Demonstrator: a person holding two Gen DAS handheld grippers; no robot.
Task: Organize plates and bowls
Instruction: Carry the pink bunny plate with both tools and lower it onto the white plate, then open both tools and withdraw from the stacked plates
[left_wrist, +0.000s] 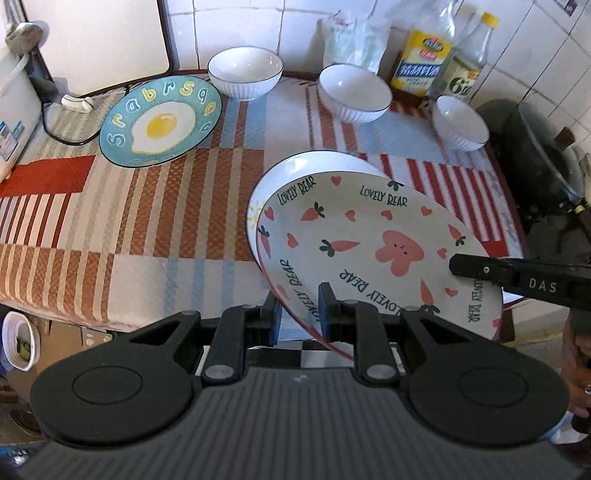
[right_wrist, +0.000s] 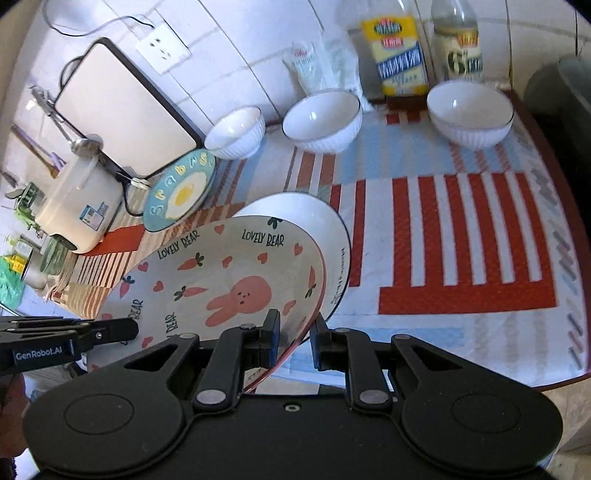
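Left gripper and right gripper each clamped on opposite rims of the round white ceramic plate printed with a pink rabbit and carrots, held tilted over the striped red, orange and blue tablecloth. Directly beneath it sits a plain white plate with a dark rim, mostly hidden, its rim lettering unreadable. Beyond the rabbit plate: blue fried-egg plate and three white ribbed bowls; the rightmost is blurred.
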